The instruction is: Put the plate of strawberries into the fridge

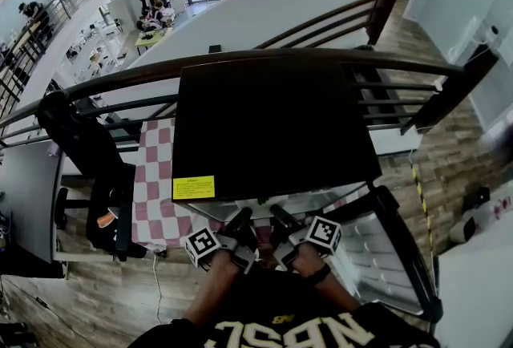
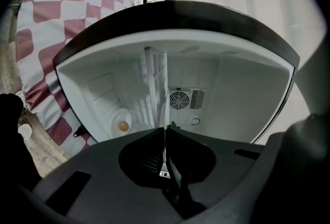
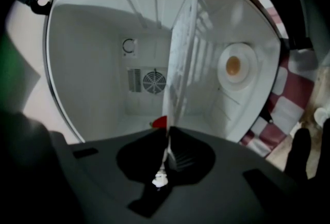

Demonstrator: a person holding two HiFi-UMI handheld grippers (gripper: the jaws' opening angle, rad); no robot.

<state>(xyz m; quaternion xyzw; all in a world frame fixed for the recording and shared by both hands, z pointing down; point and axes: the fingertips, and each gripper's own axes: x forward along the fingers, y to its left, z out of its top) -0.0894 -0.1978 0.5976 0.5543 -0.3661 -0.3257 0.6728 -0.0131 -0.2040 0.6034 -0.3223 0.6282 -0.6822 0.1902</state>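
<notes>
The left gripper (image 2: 165,134) and right gripper (image 3: 168,134) each clamp the plate's (image 3: 164,160) thin rim, with the jaws nearly together. The plate sits at the open fridge's (image 2: 242,94) mouth, and a strawberry (image 3: 159,122) shows just past the right jaws.

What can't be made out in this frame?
- Strawberries: right gripper view, only a red sliver shows above the jaws; count unknown.
- Plate: gripper views, edge-on between shut jaws; head view, hidden under the fridge top.
- Distant people: head view, too small.
</notes>
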